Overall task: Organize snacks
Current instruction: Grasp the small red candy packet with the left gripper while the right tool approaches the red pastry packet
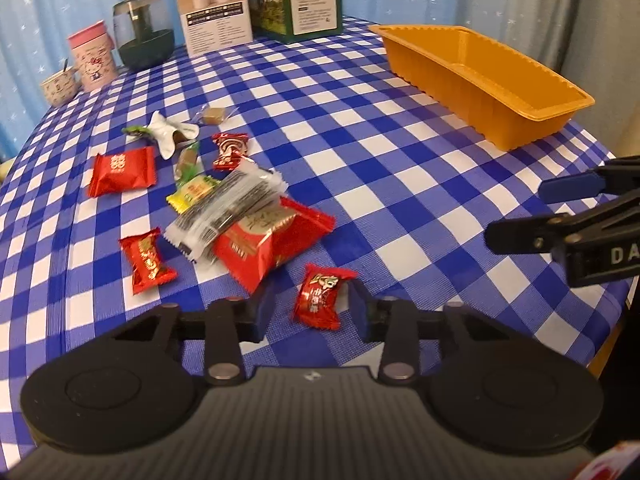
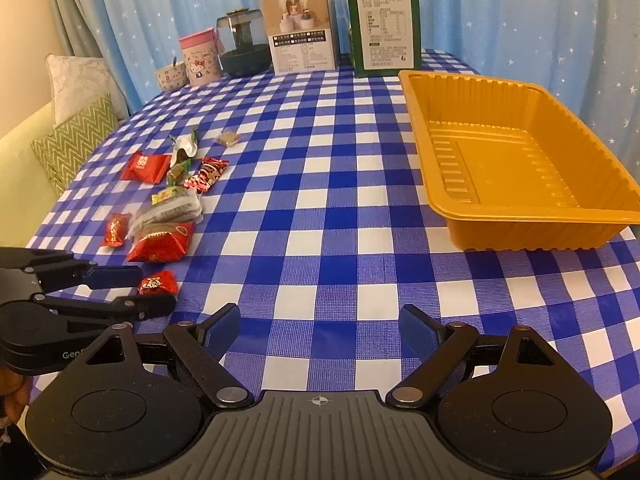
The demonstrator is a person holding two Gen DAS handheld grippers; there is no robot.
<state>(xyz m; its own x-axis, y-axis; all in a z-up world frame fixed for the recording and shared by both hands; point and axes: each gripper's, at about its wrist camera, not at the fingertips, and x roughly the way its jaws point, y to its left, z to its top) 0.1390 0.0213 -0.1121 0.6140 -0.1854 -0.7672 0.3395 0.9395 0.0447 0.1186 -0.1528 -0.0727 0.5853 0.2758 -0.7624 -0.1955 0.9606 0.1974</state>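
Left hand-held gripper (image 1: 310, 314) first: from its own camera I see a small red candy (image 1: 320, 298) lying on the tabletop (image 1: 400, 184) between the blue pads (image 1: 264, 314). A sliver of checked cloth shows on either side of the wrapper, so I read the pads as not yet pressing on it. Further off sits the heap of snacks (image 1: 240, 216); its lower packets are covered by a clear one and I can't read their print. An orange tray (image 1: 480, 80) stands well apart at the far right. At the right edge the right hand-held gripper (image 1: 516, 212) is cut off, only its fingertips showing.

From the right wrist camera, my right hand-held gripper (image 2: 320, 328) is released, its pads wide over bare cloth. The tray (image 2: 520, 216) is empty, its near right corner cropped. At the left edge the other gripper (image 2: 148, 290) brackets the red candy (image 2: 158, 282), its lower finger hiding part of the wrapper.
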